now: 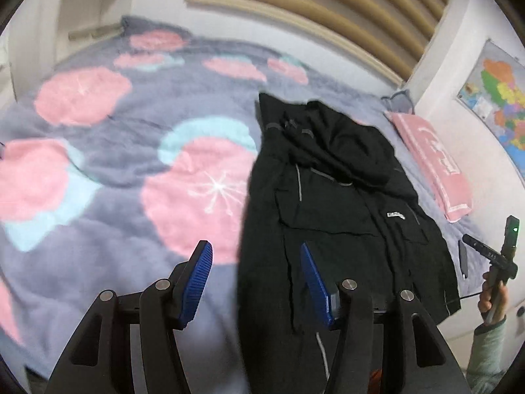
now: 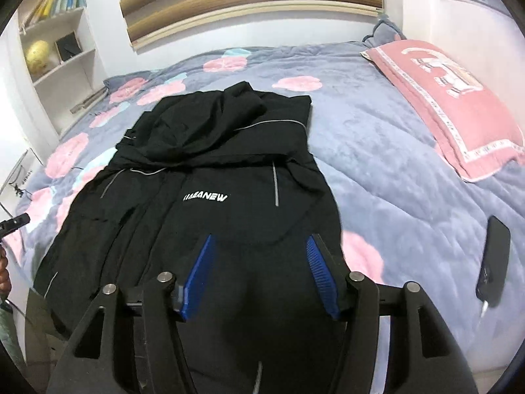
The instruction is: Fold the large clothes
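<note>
A black hooded jacket with grey reflective piping and a white chest logo (image 2: 203, 197) lies spread flat on the bed, front side up, hood bunched at the end nearer the headboard, hem reaching the foot edge.

The left claw (image 1: 256, 282) stands wide open and holds nothing; it hangs above the jacket's side edge near the hem, one blue ribbed pad (image 1: 197, 282) over the bedcover, the other over black cloth. Whether either pad touches the fabric cannot be told.

The right claw (image 2: 261, 275) is likewise spread wide and empty, both blue pads over the jacket's lower body, below the logo.

The bed carries a grey-blue plush cover with pink and pale-blue flower patches (image 2: 377, 151). A pink rectangular pillow with white trim (image 2: 449, 108) lies toward the head corner, well apart from the jacket. A dark flat phone (image 2: 493, 259) rests on the cover near the foot edge, beside the jacket but not touching.

Room: a slatted tan headboard (image 2: 249, 3), white shelves with books and a gold globe (image 2: 55, 32), a coloured wall map (image 1: 502, 105).
</note>
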The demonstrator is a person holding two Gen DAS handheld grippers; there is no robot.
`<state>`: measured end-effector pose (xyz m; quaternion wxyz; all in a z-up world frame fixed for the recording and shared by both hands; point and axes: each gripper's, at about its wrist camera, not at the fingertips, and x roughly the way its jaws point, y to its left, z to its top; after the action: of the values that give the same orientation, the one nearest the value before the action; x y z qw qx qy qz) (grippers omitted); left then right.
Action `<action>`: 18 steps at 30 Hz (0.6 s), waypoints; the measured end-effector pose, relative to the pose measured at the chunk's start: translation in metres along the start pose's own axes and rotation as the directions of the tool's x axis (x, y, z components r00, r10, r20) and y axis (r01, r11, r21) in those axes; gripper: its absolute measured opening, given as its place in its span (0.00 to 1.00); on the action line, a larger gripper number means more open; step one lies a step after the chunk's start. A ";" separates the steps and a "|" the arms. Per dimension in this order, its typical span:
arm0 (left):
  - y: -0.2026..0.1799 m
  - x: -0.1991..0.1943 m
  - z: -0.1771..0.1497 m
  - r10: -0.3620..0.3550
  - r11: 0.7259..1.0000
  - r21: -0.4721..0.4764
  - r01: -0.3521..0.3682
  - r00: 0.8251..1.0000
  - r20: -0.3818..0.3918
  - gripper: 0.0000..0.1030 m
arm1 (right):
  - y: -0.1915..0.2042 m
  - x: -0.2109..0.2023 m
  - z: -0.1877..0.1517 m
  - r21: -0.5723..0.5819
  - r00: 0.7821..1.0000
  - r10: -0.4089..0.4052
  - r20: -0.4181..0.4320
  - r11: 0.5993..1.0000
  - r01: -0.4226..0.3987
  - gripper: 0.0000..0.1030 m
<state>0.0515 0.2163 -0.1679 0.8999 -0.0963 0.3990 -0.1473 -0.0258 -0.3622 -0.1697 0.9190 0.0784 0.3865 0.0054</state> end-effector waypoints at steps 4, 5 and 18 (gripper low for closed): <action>-0.003 -0.002 -0.015 0.011 0.999 0.036 -0.010 1.000 -0.013 0.82 | -0.024 0.006 -0.023 0.073 0.999 0.019 -0.028 0.997 -0.017 0.78; -0.004 0.012 -0.022 -0.016 1.000 0.024 0.017 0.999 -0.043 0.82 | -0.028 0.011 -0.028 0.092 0.999 0.024 -0.042 0.996 -0.020 0.78; 0.002 0.090 -0.057 -0.057 0.993 -0.115 0.036 0.981 -0.183 0.61 | -0.060 0.067 -0.079 0.214 0.971 0.087 -0.221 0.976 -0.039 0.54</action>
<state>0.0672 0.1843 -0.2682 0.8483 -0.1415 0.4865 -0.1542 -0.0382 -0.4059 -0.2802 0.8545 0.1851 0.4854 0.0034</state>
